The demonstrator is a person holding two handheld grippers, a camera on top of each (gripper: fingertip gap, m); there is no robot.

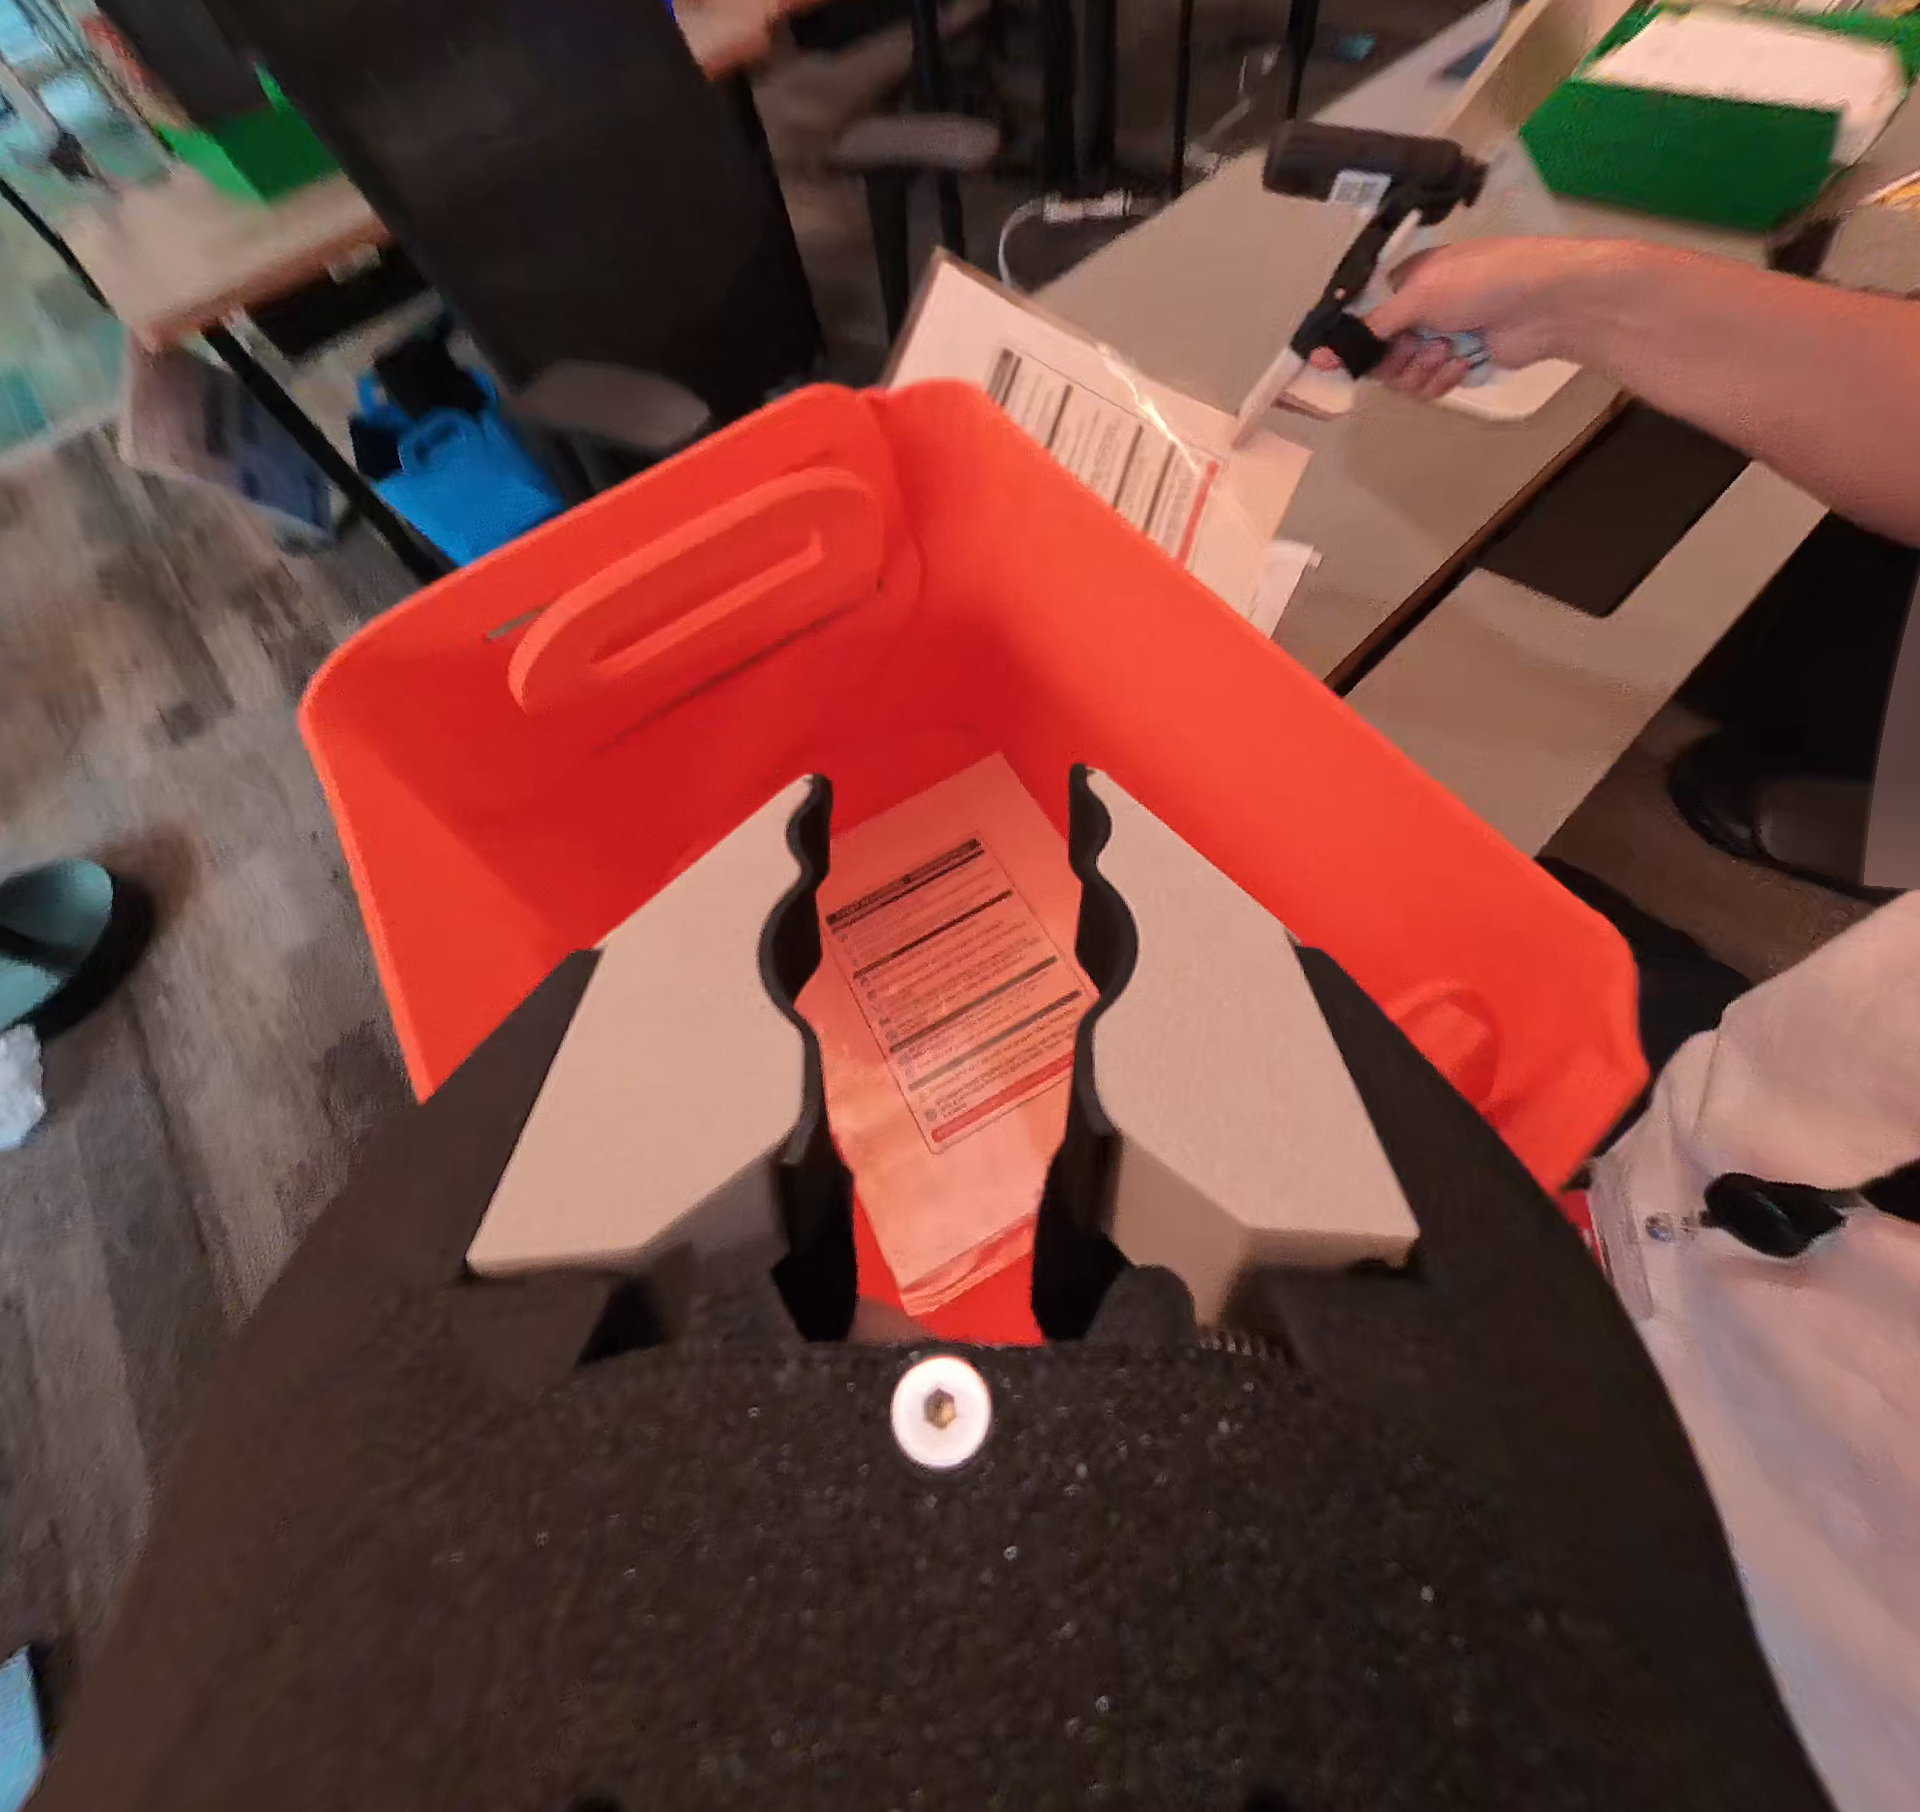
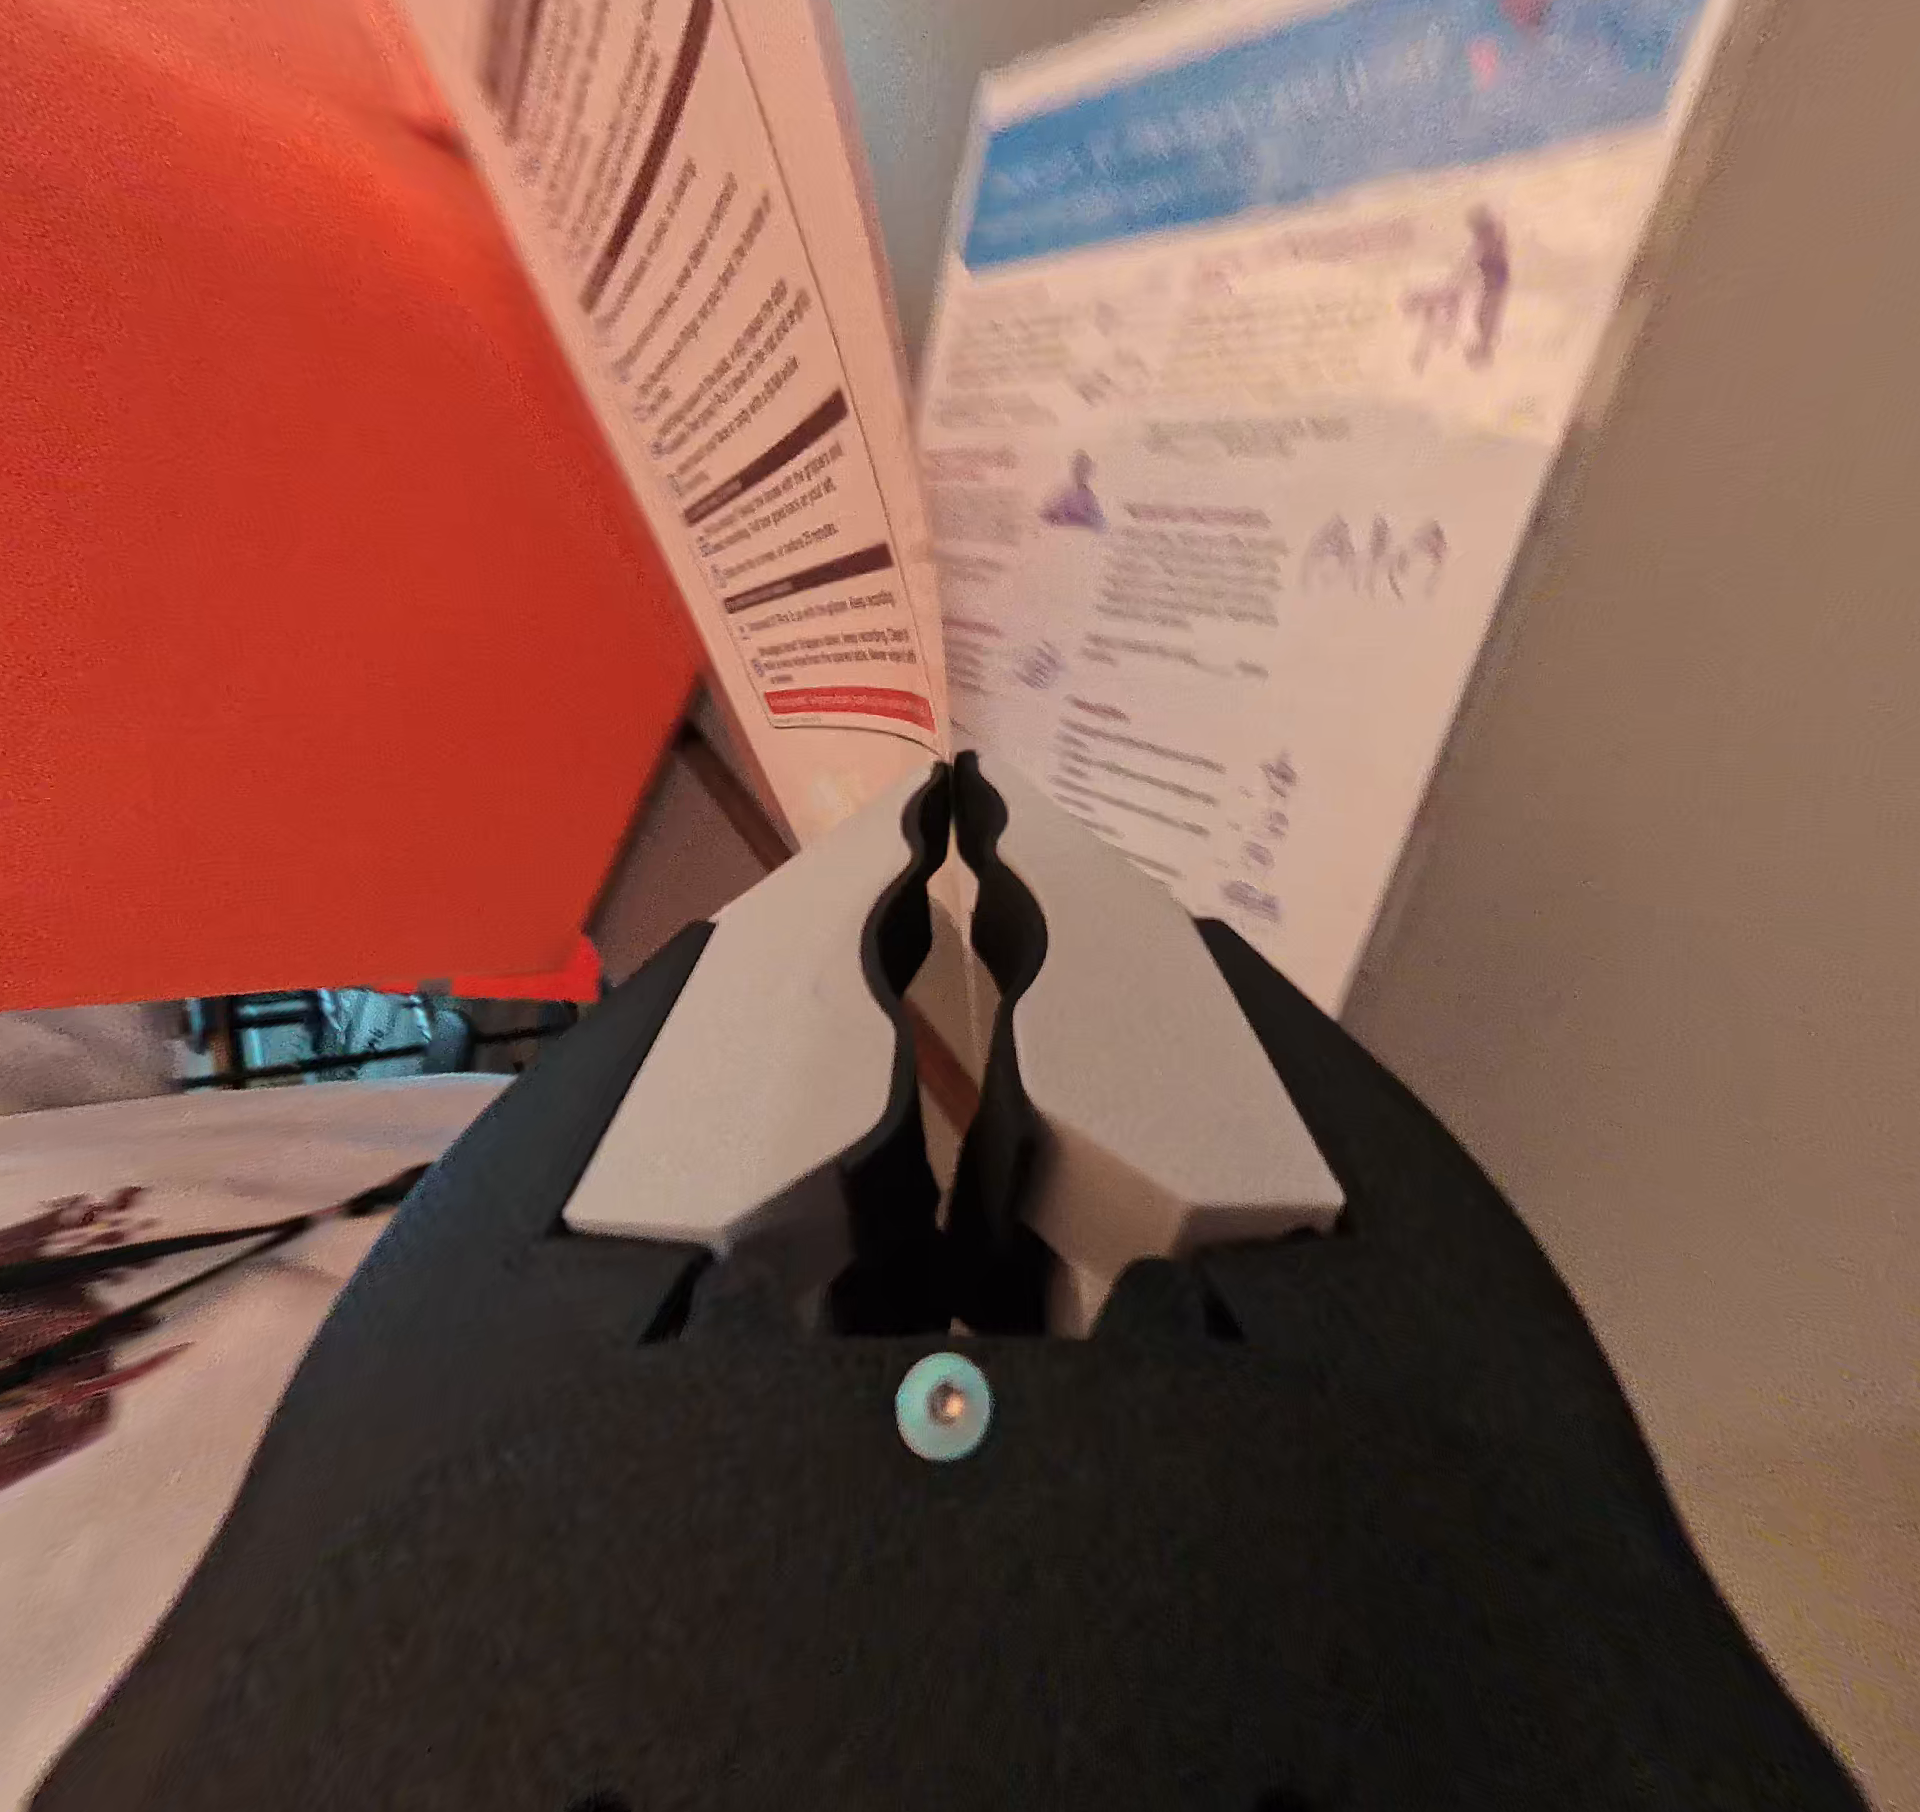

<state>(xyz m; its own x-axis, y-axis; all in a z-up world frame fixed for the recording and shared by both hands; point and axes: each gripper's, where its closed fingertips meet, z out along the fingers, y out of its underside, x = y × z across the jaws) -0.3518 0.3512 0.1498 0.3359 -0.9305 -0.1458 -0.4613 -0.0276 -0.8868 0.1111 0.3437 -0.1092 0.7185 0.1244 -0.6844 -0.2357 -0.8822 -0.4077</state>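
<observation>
My left gripper is open and empty, poised over an orange bin with an oval handle cut-out. A printed sheet in a clear sleeve lies flat on the bin's bottom, seen between my fingers. My right gripper is shut on the lower edge of another white printed sheet and holds it at the table edge beside the orange bin. In the left wrist view a hand holds that right gripper at the sheet behind the bin.
A leaflet with a blue header lies on the grey table right of my right gripper. A green box sits farther back on the table. A black office chair and a blue bag stand on the floor beyond the bin. Some 55 cm of space lies between my two pairs of fingers.
</observation>
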